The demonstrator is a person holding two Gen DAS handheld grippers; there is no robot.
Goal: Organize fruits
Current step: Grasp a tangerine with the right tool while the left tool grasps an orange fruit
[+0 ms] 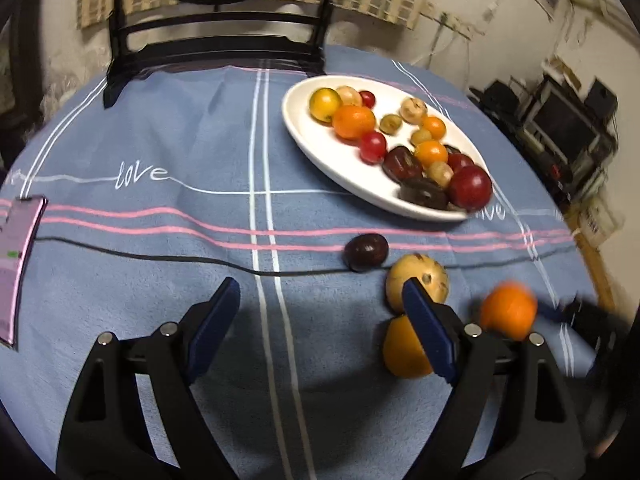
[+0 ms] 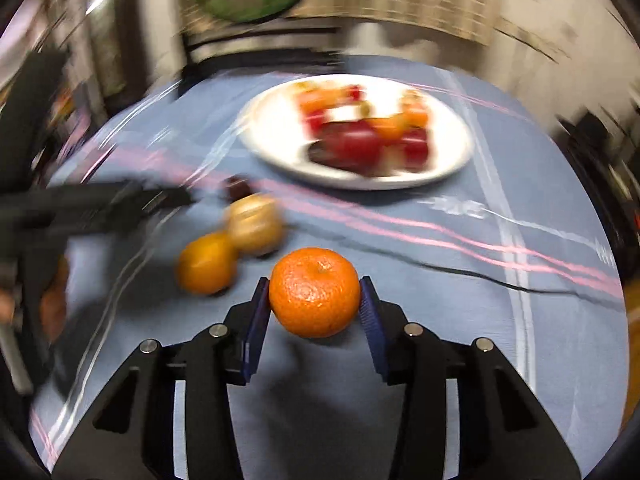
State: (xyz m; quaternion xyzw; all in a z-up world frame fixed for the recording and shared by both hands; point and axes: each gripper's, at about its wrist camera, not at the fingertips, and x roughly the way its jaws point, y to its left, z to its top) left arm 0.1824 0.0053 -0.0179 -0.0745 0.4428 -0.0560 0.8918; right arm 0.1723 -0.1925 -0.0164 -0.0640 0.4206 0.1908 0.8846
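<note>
My right gripper (image 2: 314, 280) is shut on an orange tangerine (image 2: 314, 292), one blue pad pressing each side, just above the blue tablecloth. The same tangerine (image 1: 508, 310) shows blurred at the lower right of the left wrist view. My left gripper (image 1: 320, 282) stands open with only cloth between its fingers. Its right finger (image 1: 430, 328) partly covers a tan fruit (image 1: 424, 276) and a yellow-orange fruit (image 1: 402, 348). A dark plum (image 1: 366, 252) lies just beyond them. Farther back, a white oval plate (image 1: 320, 148) holds several small fruits in red, orange, tan and dark brown.
A black cable (image 1: 160, 256) runs across the cloth in front of the plate. A phone (image 1: 20, 260) lies at the table's left edge. A black chair (image 1: 216, 40) stands behind the table. Cluttered shelves (image 1: 568, 128) stand off to the right.
</note>
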